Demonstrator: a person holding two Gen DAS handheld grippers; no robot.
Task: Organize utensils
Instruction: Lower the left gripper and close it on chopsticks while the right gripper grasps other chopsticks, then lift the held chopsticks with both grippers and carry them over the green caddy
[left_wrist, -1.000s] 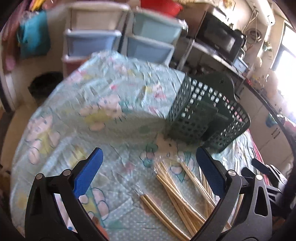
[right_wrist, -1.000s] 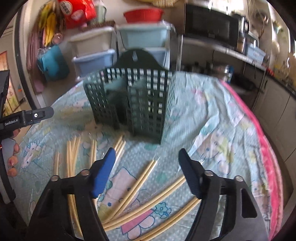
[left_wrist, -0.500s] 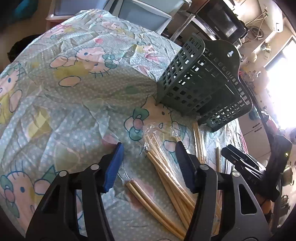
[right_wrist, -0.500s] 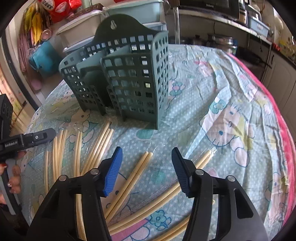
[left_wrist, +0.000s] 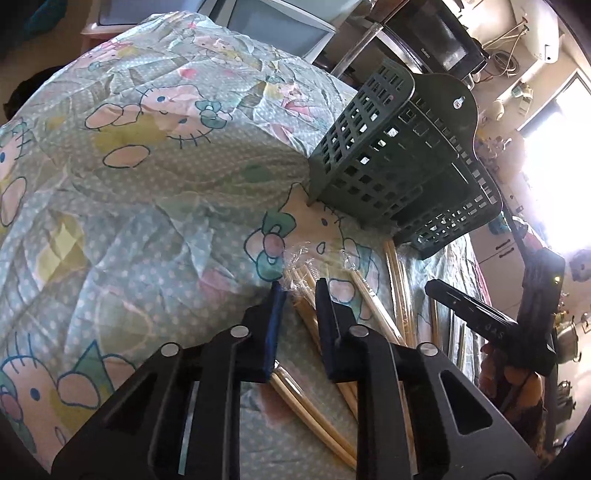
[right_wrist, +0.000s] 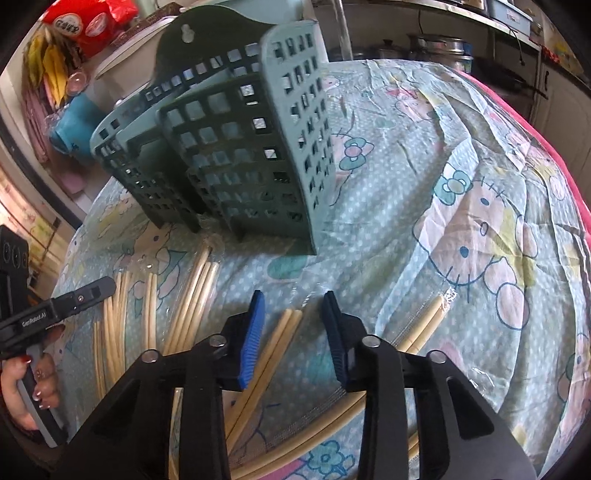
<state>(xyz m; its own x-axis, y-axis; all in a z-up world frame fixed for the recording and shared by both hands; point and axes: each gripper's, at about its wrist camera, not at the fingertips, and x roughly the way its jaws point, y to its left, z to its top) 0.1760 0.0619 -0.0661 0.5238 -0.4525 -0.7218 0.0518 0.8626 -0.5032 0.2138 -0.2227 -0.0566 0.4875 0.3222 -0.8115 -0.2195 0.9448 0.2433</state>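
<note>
Between the blue pads of the left hand-held gripper (left_wrist: 297, 295), a wrapped pair of chopsticks (left_wrist: 301, 291) lies on the table (left_wrist: 147, 229), its long axis running nearly along the fingers, up towards the green utensil holder (left_wrist: 399, 162) and back beneath the gripper body. The jaws have just been closing and now stand narrow, with the wrapped tips between them. Whether the pads already press the sticks is not clear from this view, though a thin gap seems to remain on the left side. More wrapped pairs (left_wrist: 373, 314) lie fanned out just to the right, so this gripper is the nearer one to that bunch.

Further right, the right hand-held gripper (right_wrist: 293, 306) points steeply down over another pair (right_wrist: 273, 347), which lies between its jaws but nearer the left pad, slanting slightly against the line of the fingers. Its jaws have also just been closing, yet they stand clearly apart from the sticks and hold nothing. The holder (right_wrist: 236, 147) stands upright beyond both grippers, so I judge each pair must be lifted, tipped upright and carried forward.
</note>
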